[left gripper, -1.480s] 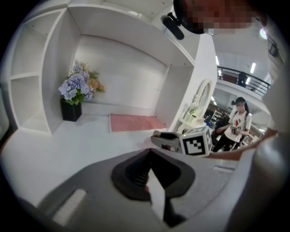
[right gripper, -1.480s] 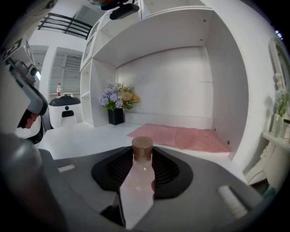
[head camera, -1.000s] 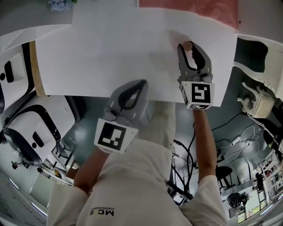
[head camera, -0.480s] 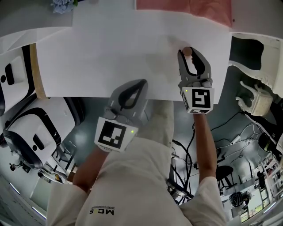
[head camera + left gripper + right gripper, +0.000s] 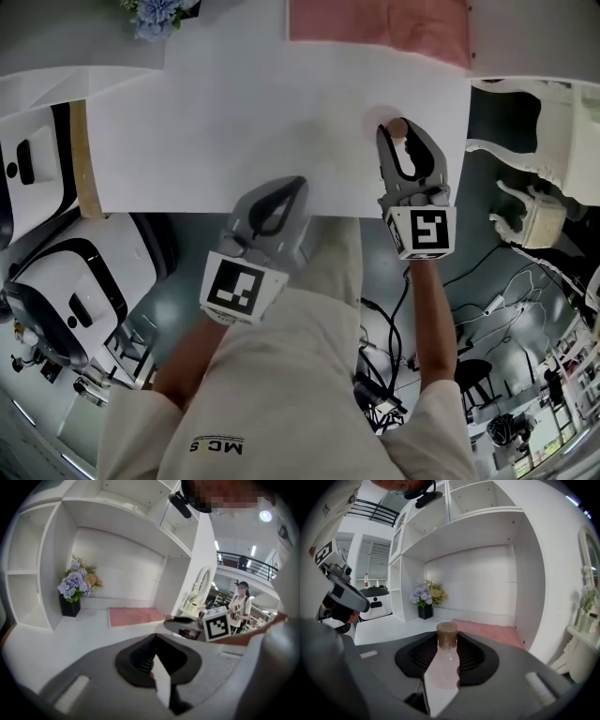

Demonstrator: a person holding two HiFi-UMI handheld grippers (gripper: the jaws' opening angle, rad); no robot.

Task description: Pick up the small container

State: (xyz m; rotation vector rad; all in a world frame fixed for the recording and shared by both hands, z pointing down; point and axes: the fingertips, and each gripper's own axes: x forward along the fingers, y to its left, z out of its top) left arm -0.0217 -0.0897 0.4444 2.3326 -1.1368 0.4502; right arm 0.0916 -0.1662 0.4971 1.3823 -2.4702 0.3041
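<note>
Half done at most: grips the small container [image 5: 446, 665] in the right gripper [image 5: 401, 131], with no lift to be seen yet
Clamps both pads on the pale body just under the brown cap [image 5: 447, 632], on the near side of the pink mat [image 5: 375, 28], in front of its right half, near it but apart. Cannot tell whether the base rests on the white table [image 5: 234, 112] or hangs just clear of it, so by this judgement leaves the raise itself to do. Stands upright, long axis vertical, cap to the top, body widening below the neck. Holds the left gripper [image 5: 292, 185] with jaws together and nothing in them, well back from the pink mat and off toward its left end
</note>
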